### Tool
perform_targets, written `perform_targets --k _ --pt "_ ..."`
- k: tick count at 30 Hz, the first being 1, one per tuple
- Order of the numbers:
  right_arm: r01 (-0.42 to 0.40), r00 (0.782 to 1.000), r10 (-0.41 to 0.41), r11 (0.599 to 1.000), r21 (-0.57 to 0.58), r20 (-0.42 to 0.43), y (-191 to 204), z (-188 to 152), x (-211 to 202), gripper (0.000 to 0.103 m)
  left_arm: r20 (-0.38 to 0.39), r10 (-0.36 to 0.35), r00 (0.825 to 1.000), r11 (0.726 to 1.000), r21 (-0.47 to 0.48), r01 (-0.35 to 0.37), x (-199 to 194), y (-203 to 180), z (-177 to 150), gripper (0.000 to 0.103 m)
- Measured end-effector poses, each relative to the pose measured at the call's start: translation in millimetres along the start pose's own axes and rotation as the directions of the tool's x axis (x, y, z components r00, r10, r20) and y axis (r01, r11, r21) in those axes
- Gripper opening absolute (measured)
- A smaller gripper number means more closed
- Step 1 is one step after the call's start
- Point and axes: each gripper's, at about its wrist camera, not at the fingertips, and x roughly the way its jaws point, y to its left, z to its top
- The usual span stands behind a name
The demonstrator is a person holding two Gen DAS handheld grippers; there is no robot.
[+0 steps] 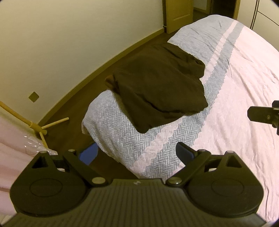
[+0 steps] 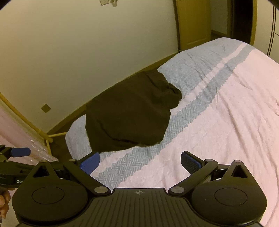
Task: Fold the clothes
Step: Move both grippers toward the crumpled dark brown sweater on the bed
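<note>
A dark brown garment (image 1: pixel 157 90) lies folded in a rough rectangle on the bed's left edge, over the blue herringbone band; it shows in the right wrist view too (image 2: pixel 129 113). My left gripper (image 1: pixel 137 153) hovers open, short of the garment, with nothing between its blue pads. My right gripper (image 2: pixel 139 163) is also open and empty, a little back from the garment's near edge. Part of the right gripper (image 1: pixel 265 116) shows at the right of the left wrist view. The left gripper's blue fingertip (image 2: pixel 21 152) pokes in at the left of the right wrist view.
The bed cover (image 1: pixel 235 104) is pale pink with blue herringbone stripes. A dark wood floor (image 1: pixel 73 108) runs between bed and cream wall. A wooden rack (image 1: pixel 34 125) with plastic-wrapped fabric stands left. A wooden door (image 1: pixel 177 15) is at the back. A hand (image 2: pixel 4 204) grips the left tool.
</note>
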Motion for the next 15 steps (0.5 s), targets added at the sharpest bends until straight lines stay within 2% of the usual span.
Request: perform_targets --k 15 --pt "-0.012 1.000 0.012 1.000 0.003 -0.019 -13 3 6 0.102 -0.016 0.005 1.000 1.000 0.012 -0.005 5 -11 -2 0.095"
